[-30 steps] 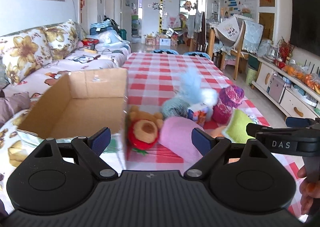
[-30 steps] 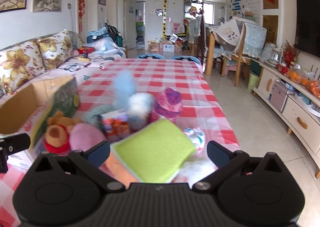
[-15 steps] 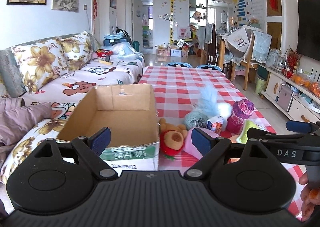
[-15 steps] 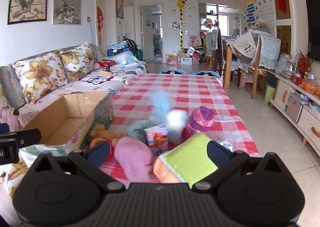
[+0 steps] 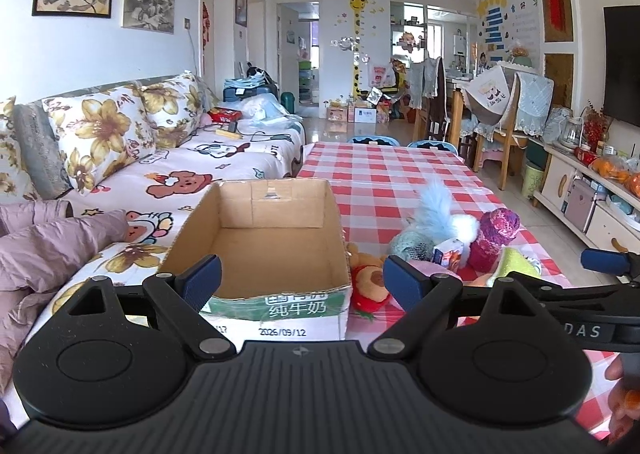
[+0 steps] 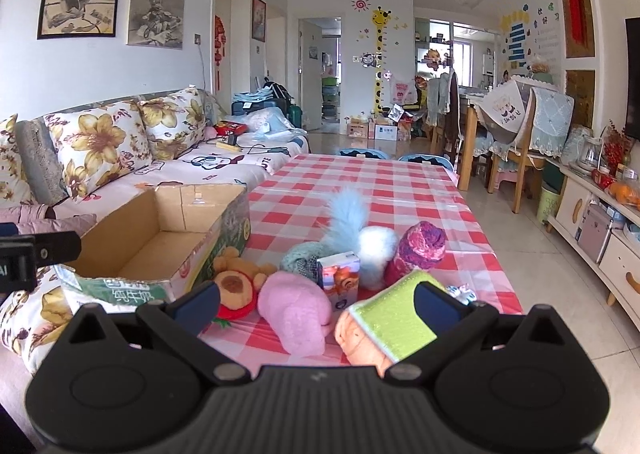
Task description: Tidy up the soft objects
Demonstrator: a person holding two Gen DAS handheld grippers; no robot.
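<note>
An open cardboard box (image 5: 264, 242) printed with green on its outer wall sits at the near left corner of the surface (image 5: 384, 169), which wears a red-and-white checked cloth; the inside of the box shows only bare cardboard. Just beside the box's right wall lies a brown teddy bear (image 6: 236, 286) with a red collar, and touching the bear is a pink plush toy (image 6: 296, 314). Behind these sit a small printed tissue pack (image 6: 340, 278), a teal knitted piece (image 6: 300, 260), a fluffy pale-blue and white toy (image 6: 360, 230) and a pink-purple knitted hat (image 6: 422, 246), all bunched close together. Nearest the right-hand camera is a lime-green sponge-like pad (image 6: 396, 318) lying over an orange soft toy (image 6: 360, 342). The left gripper (image 5: 302, 280) hangs in front of the box with its jaws spread wide and nothing between them. The right gripper (image 6: 318, 302) is likewise spread wide and empty, raised above the near toys, with the green pad seen by its right finger. A sofa (image 5: 168, 157) with flowered cushions runs along the left of the surface, a lilac jacket (image 5: 52, 242) heaped on it.
</note>
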